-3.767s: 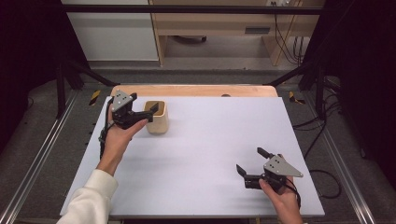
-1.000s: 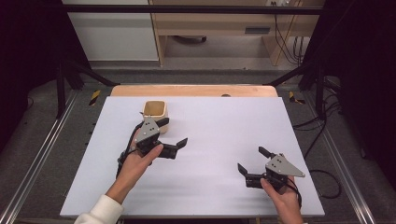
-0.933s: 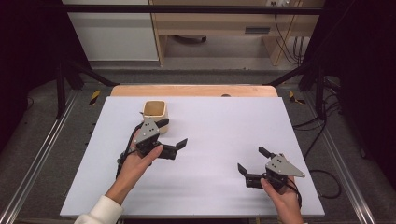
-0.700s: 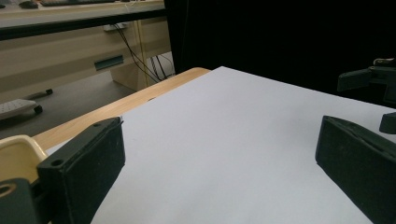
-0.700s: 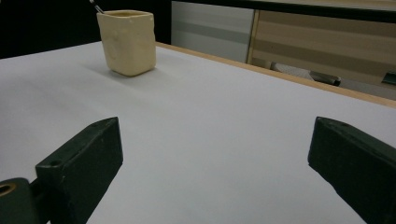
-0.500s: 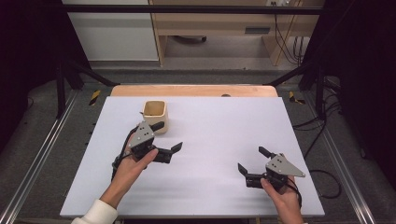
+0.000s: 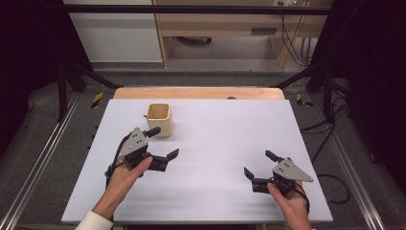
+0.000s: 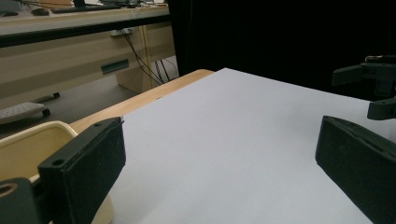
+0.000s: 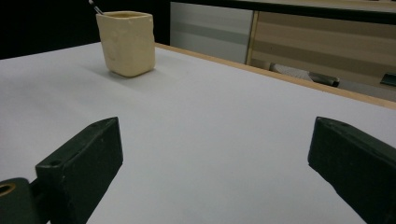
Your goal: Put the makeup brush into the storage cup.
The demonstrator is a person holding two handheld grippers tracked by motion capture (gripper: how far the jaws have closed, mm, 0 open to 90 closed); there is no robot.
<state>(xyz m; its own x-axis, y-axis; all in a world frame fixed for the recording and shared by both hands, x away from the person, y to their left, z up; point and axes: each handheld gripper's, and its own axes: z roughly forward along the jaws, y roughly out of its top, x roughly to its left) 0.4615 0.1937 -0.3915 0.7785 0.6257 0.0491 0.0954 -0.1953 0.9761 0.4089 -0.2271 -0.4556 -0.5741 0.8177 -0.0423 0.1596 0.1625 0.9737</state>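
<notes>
A cream square cup (image 7: 159, 119) stands upright on the white table (image 7: 215, 143) toward the back left. My left gripper (image 7: 163, 143) is open and holds nothing, just in front of the cup and to its right; one of its fingertips (image 7: 153, 131) lies close beside the cup. In the left gripper view the cup's rim (image 8: 28, 144) shows behind the left jaw. My right gripper (image 7: 259, 164) is open and holds nothing near the front right. In the right gripper view the cup (image 9: 126, 43) stands far off at the upper left.
A wooden strip (image 7: 198, 93) runs along the table's far edge. Metal frame rails (image 7: 33, 163) flank the table on both sides. Cables (image 7: 330, 129) trail on the floor at the right. The other gripper (image 8: 373, 88) shows at the right edge of the left gripper view.
My left gripper came off the cup, swung out to the front right, and has now drifted back left toward the cup. The right gripper has stayed put.
</notes>
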